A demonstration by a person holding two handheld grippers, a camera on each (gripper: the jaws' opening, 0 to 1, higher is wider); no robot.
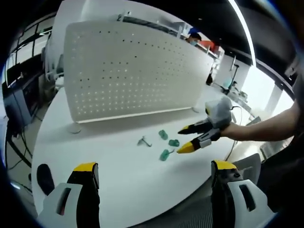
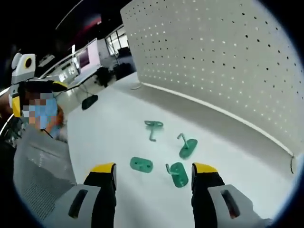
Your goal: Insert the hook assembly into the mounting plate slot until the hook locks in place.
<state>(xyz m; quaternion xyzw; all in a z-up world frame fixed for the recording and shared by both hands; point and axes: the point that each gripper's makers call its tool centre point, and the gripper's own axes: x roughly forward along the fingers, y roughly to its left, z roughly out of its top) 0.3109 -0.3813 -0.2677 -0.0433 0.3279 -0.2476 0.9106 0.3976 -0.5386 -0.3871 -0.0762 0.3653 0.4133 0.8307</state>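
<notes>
In the left gripper view the left gripper (image 1: 154, 173) hung over the white table (image 1: 95, 142), jaws wide apart and holding nothing. The right gripper (image 1: 186, 138) reached in from the right on a bare forearm (image 1: 266, 128), jaws parted just beside the green hooks (image 1: 167, 142), a grey hook (image 1: 144, 141) near them. In the right gripper view the right gripper (image 2: 153, 171) straddled a green hook (image 2: 177, 173) untouched, with the pegboard (image 2: 228, 57) standing upright behind
</notes>
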